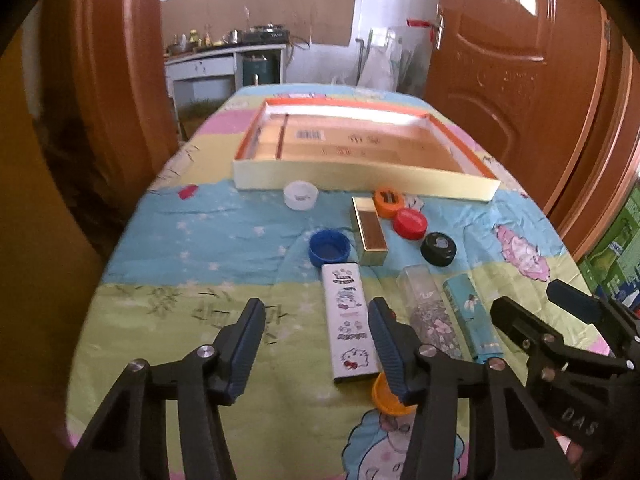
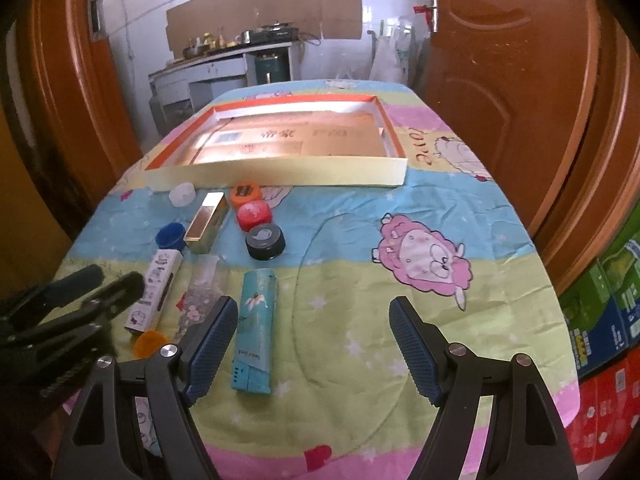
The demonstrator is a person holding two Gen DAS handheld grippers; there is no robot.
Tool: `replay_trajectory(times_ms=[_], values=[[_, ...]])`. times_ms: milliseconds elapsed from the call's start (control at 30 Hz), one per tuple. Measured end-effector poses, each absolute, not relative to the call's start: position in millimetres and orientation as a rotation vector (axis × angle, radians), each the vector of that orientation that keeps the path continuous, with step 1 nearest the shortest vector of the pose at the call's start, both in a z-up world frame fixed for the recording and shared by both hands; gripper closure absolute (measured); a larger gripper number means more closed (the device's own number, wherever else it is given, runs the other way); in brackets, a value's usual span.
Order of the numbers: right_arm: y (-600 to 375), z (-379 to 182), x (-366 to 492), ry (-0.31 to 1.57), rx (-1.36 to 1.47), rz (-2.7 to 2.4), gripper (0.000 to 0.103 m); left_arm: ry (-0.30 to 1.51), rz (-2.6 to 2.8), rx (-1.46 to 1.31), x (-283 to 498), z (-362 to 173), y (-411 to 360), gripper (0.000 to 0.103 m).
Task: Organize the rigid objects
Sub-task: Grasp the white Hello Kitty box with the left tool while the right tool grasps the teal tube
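A shallow cardboard tray (image 1: 360, 182) (image 2: 280, 176) with an orange rim lies at the table's far end. In front of it lie a white cap (image 1: 300, 195), an orange cap (image 1: 388, 202), a red cap (image 1: 410, 223), a black cap (image 1: 439, 249), a blue cap (image 1: 329, 247) and a gold box (image 1: 370, 235). Nearer lie a white cartoon box (image 1: 351, 322), a clear tube (image 1: 430, 312), a teal box (image 2: 256, 326) and an orange lid (image 1: 386, 398). My left gripper (image 1: 316, 344) is open above the white box's near left. My right gripper (image 2: 314, 348) is open just right of the teal box.
The table wears a pastel cartoon cloth (image 2: 420, 264). Brown doors (image 1: 520, 80) stand on both sides, with a kitchen counter (image 1: 224, 56) behind. Stacked green, blue and red cartons (image 2: 604, 320) stand at the right of the table. The right gripper shows in the left wrist view (image 1: 536, 312).
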State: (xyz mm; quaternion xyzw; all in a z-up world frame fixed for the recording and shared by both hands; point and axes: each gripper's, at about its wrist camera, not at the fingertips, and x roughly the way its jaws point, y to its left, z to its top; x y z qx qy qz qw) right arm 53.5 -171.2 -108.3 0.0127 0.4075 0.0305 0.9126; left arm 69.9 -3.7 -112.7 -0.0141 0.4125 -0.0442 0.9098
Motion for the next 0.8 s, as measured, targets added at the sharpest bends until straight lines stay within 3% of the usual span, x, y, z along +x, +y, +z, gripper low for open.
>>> replay_trajectory(times_ms=[467, 600, 700, 767, 800], values=[[-159, -131, 72, 0.896, -0.020, 0.109, 0.023, 0.877, -0.113, 0.010, 84, -132, -12, 0.059], [-151, -135, 73, 0.897, -0.079, 0.126, 0.027, 0.862, -0.142, 0.018, 81, -132, -8, 0.070], [-148, -133, 71, 0.887, -0.083, 0.153, 0.043, 0.863, -0.155, 0.001, 80, -131, -2, 0.076], [-146, -132, 69, 0.882, -0.088, 0.165, 0.065, 0.867, -0.168, -0.026, 80, -130, 3, 0.076], [-144, -131, 68, 0.882, -0.094, 0.171, 0.069, 0.867, -0.169, -0.037, 80, -130, 5, 0.076]])
